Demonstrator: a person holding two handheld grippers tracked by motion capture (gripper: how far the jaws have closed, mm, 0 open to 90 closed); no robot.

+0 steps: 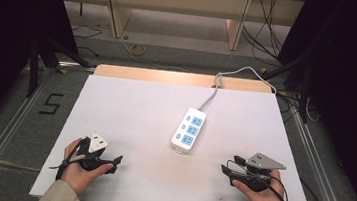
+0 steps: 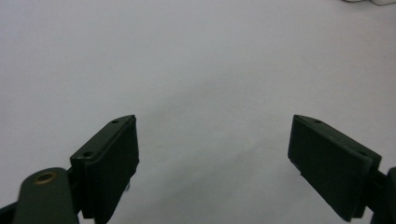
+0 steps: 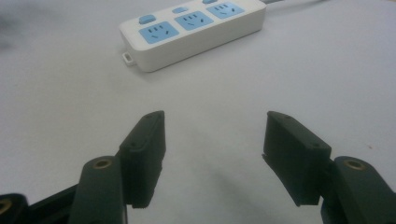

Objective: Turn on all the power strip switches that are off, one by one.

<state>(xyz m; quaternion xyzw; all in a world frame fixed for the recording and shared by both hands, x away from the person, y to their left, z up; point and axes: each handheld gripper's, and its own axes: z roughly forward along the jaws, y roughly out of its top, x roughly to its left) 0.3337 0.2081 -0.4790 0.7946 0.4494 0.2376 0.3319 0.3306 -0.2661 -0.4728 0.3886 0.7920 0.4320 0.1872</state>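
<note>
My counter (image 1: pixel 130 110) is a flat white sheet filling the middle of the high view, with a strip of bare wood showing along its far edge at the top. A white power strip (image 1: pixel 189 130) with three blue sockets lies flat on it, right of centre, its long side running toward the upper right of the frame. Its grey cable (image 1: pixel 210 96) trails from the far end, over the wooden edge and down to the floor (image 1: pixel 171 54) beyond.
</note>
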